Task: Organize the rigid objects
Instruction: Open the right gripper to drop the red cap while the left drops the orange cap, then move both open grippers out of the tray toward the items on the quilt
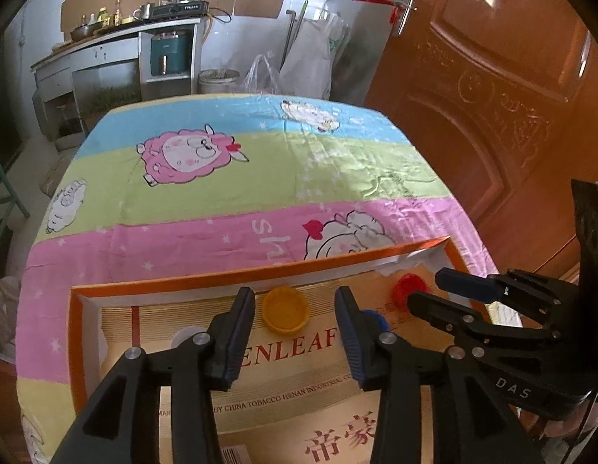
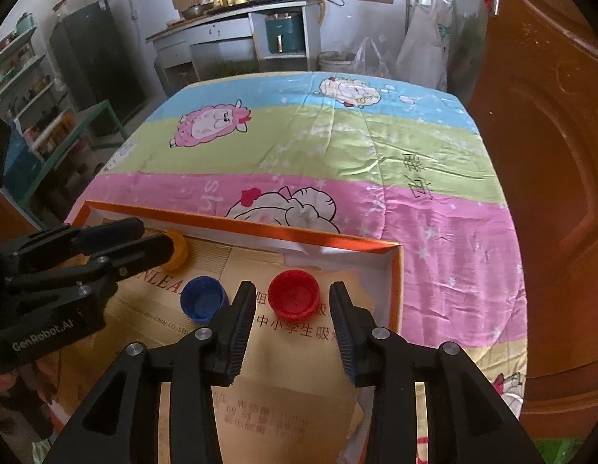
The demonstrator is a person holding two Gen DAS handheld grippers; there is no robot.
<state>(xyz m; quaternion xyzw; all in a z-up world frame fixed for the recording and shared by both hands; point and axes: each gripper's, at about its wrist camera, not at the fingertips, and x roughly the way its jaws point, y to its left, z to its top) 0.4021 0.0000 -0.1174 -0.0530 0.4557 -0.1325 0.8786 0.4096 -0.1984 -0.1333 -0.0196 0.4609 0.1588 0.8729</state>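
A shallow orange-rimmed box (image 1: 206, 279) (image 2: 283, 235) lined with gold carton card lies at the near edge of the table. Inside it, mouth up, are a yellow cap (image 1: 285, 309) (image 2: 178, 252), a red cap (image 1: 408, 288) (image 2: 293, 298), a blue cap (image 1: 378, 318) (image 2: 203, 297) and a white cap (image 1: 186, 334). My left gripper (image 1: 295, 297) (image 2: 154, 236) is open, with the yellow cap lying loose between its fingertips. My right gripper (image 2: 292, 293) (image 1: 434, 288) is open around the red cap, and its pads stand clear of the cap's sides. The blue cap is half hidden behind a left finger.
The table wears a striped cloth (image 1: 237, 178) (image 2: 337, 147) with cartoon sheep. A brown wooden door (image 1: 492, 96) (image 2: 550, 154) stands close on the right. Behind the table are a kitchen counter (image 2: 237, 27), a bucket and plastic bags (image 1: 310, 58). Shelves (image 2: 32, 89) line the left.
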